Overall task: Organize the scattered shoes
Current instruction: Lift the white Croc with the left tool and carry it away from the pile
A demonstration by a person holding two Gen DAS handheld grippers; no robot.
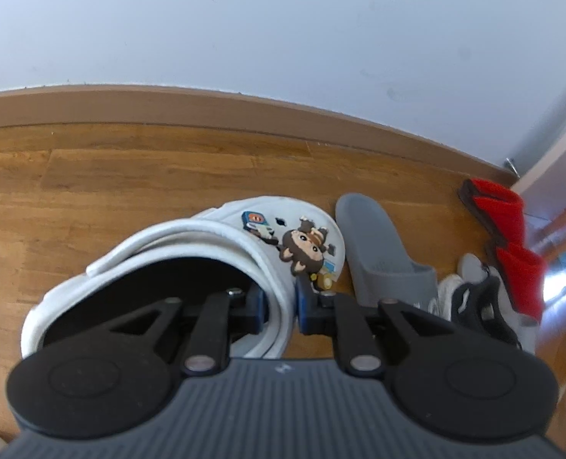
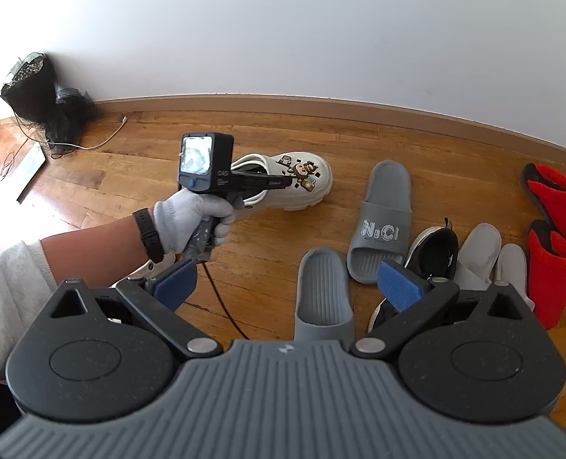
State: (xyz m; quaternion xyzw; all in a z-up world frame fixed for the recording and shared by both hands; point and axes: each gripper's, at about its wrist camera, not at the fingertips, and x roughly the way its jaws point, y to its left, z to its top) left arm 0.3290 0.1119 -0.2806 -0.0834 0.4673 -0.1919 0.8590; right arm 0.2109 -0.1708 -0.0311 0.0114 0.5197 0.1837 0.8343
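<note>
A white clog with cartoon charms fills the left wrist view. My left gripper is shut on its right-hand collar wall, one pad inside the shoe and one outside. From the right wrist view the white clog sits tilted above the wooden floor near the wall, with the left gripper clamped on it and a gloved hand on the handle. My right gripper is open with nothing between its pads, above a grey slide.
A second grey slide, black sneakers, light grey slippers and red slippers crowd the floor at right. A black bag and a cable lie at far left. The baseboard runs behind.
</note>
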